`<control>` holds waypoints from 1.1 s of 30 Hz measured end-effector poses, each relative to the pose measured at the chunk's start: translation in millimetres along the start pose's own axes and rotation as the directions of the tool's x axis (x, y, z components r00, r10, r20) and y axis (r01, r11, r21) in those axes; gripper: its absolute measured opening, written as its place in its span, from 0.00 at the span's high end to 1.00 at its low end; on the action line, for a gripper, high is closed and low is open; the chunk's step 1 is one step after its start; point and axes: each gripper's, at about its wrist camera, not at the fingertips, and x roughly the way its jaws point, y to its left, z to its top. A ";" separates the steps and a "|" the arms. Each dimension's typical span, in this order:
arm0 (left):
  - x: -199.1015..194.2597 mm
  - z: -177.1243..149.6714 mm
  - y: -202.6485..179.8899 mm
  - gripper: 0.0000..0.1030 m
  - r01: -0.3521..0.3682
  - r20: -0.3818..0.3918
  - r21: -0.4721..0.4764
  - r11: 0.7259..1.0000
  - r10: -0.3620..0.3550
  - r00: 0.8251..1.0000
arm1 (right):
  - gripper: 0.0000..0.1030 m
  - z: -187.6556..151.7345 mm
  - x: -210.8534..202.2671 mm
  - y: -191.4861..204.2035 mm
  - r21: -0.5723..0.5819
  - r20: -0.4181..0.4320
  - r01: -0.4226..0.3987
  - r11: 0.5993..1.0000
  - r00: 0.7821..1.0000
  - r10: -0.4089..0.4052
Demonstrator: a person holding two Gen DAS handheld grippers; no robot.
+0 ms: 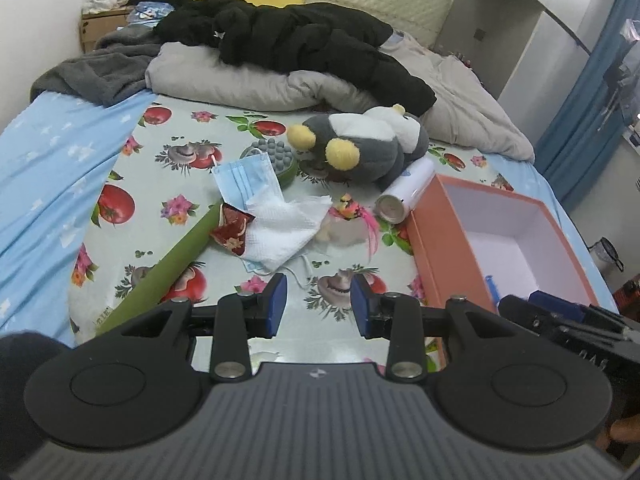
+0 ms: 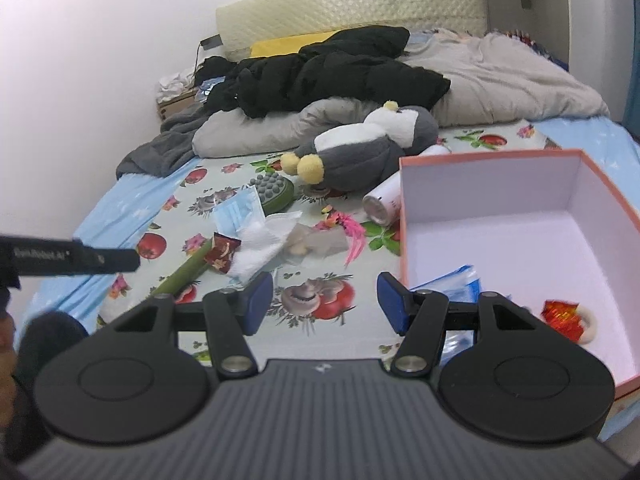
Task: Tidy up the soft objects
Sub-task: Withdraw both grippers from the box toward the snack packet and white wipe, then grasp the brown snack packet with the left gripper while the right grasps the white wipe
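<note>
A grey and white plush penguin (image 1: 360, 144) (image 2: 360, 152) lies at the far side of the fruit-print cloth. Nearer lie a blue face mask (image 1: 248, 180) (image 2: 240, 210), a white tissue (image 1: 284, 228) (image 2: 260, 244), a red patterned pouch (image 1: 232, 232) (image 2: 222, 256) and a small toy with pink feathers (image 1: 352, 220) (image 2: 348, 232). An orange box (image 1: 440, 256) (image 2: 520, 160) stands open at the right, with a blue packet (image 2: 460, 280) and a red item (image 2: 562, 314) inside. My left gripper (image 1: 319, 304) is open and empty above the cloth. My right gripper (image 2: 325, 300) is open and empty beside the box.
A green massage brush (image 1: 280, 160) (image 2: 276, 192), a green roll (image 1: 172, 264) (image 2: 188, 268) and a white can (image 1: 404, 192) (image 2: 384, 200) lie among the soft things. Black clothing (image 1: 300, 40) and grey blankets (image 1: 240, 80) are piled at the bed's head.
</note>
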 end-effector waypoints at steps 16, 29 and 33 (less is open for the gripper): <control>35.6 -31.6 63.0 0.61 -0.021 -0.020 -0.058 0.998 0.020 1.000 | 0.41 -26.9 33.0 37.5 0.009 -0.041 -0.043 0.999 0.998 0.043; 89.1 -16.5 77.0 0.61 -0.058 0.007 -0.056 0.997 0.058 0.998 | 0.42 -23.3 83.6 41.8 0.039 -0.073 -0.104 0.994 0.992 0.107; 118.8 -4.3 84.1 0.61 -0.080 0.011 -0.035 0.996 0.080 0.997 | 0.42 -15.9 113.0 43.1 0.074 -0.082 -0.129 0.989 0.987 0.135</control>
